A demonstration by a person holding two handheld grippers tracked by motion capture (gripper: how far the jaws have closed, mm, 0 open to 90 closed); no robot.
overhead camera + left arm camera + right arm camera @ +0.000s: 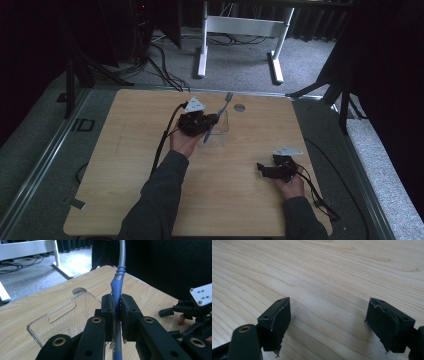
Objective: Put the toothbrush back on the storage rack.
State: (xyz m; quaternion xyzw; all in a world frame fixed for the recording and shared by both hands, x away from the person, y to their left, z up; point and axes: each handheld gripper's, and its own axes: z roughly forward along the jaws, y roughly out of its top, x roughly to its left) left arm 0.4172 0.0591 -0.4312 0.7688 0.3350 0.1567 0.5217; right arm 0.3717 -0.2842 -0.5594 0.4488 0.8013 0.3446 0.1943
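Left gripper view shows your left gripper point(117, 308) clenched on the blue-and-grey plastic toothbrush point(116, 287) above the clear plastic box point(53, 322), so lower it straight inside before releasing, while your right gripper point(328, 322) rests spread apart over the wooden table point(324, 272).

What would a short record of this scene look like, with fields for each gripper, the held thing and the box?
left gripper: shut on the toothbrush
toothbrush: blue and grey, handle pinched between the fingers, head pointing up and away
clear box: open-topped, on the table, just beside the left gripper
right gripper: open, nothing between its fingers, low over bare wood
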